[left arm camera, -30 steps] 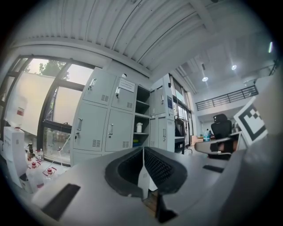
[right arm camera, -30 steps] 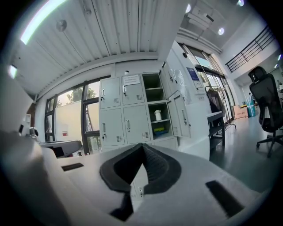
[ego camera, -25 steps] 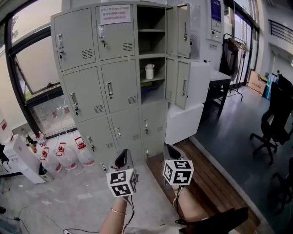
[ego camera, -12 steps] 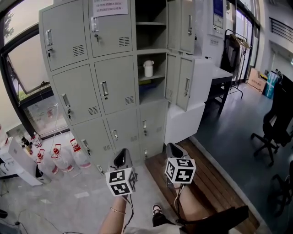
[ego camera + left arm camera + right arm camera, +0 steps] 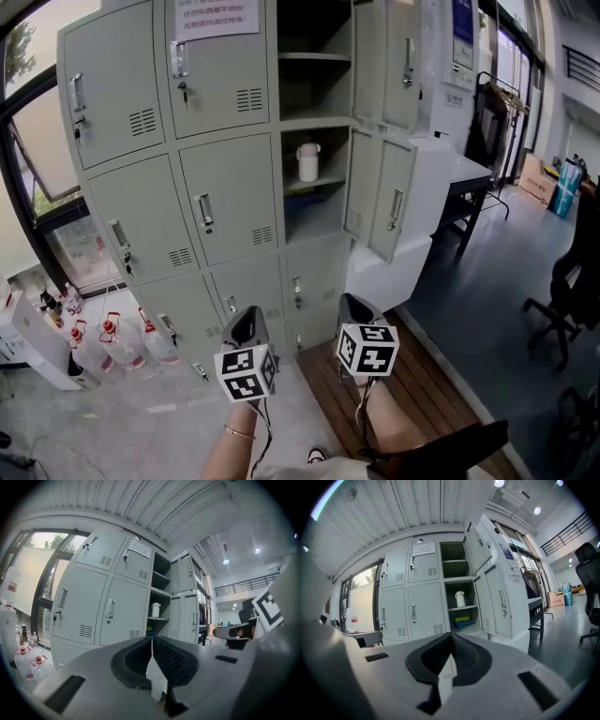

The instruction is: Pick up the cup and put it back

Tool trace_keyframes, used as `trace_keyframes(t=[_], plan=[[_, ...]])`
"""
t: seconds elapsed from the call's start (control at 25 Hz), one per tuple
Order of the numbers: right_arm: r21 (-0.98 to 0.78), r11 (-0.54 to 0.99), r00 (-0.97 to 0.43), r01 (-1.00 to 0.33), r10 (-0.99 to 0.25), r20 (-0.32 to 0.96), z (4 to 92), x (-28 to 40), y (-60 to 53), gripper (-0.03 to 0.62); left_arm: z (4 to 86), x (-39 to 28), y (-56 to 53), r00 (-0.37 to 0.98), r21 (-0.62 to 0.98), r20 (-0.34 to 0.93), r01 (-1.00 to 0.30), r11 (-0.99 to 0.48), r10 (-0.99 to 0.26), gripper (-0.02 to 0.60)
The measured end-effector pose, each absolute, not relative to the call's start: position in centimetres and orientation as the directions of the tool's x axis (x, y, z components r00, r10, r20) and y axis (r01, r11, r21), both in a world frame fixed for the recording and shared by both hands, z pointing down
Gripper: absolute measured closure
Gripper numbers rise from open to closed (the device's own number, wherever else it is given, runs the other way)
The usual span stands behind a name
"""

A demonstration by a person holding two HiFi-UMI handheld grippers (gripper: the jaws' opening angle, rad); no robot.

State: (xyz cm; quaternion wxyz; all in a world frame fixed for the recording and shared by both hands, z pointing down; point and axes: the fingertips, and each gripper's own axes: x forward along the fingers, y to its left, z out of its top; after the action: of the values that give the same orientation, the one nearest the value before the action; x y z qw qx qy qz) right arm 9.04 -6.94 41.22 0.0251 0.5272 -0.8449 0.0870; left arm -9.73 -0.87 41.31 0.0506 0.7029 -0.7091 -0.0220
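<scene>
your left claw (image 5: 249, 326) and right claw (image 5: 356, 309) are both pressed together, empty, well apart from the white cup (image 5: 307, 162) on the open locker (image 5: 225, 206) shelf.

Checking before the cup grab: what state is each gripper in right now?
Left gripper: jaws closed, holding nothing.
Right gripper: jaws closed, holding nothing.

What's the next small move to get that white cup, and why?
Probably step closer to the open locker and start opening the right claw: the white cup stands on a shelf inside, and the claw is shut, empty and well short of it.
</scene>
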Motion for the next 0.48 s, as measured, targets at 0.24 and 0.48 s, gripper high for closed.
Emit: trace_keyframes(t=[0.24,0.48], plan=[[-0.122,0.452,-0.464,-0.884,-0.879,0.104,40.1,9.0,-13.6,0.602,40.5,-9.8,-7.2,-0.024,0.095,0.031,-0.995,0.027,-0.999,0.569],[-0.127,0.471,-0.483,-0.873,-0.870,0.093,39.9,8.7,-18.5,0.602,40.5,-10.3,-11.9,-0.046,0.087,0.041,-0.995,0.049,-0.998,0.569]])
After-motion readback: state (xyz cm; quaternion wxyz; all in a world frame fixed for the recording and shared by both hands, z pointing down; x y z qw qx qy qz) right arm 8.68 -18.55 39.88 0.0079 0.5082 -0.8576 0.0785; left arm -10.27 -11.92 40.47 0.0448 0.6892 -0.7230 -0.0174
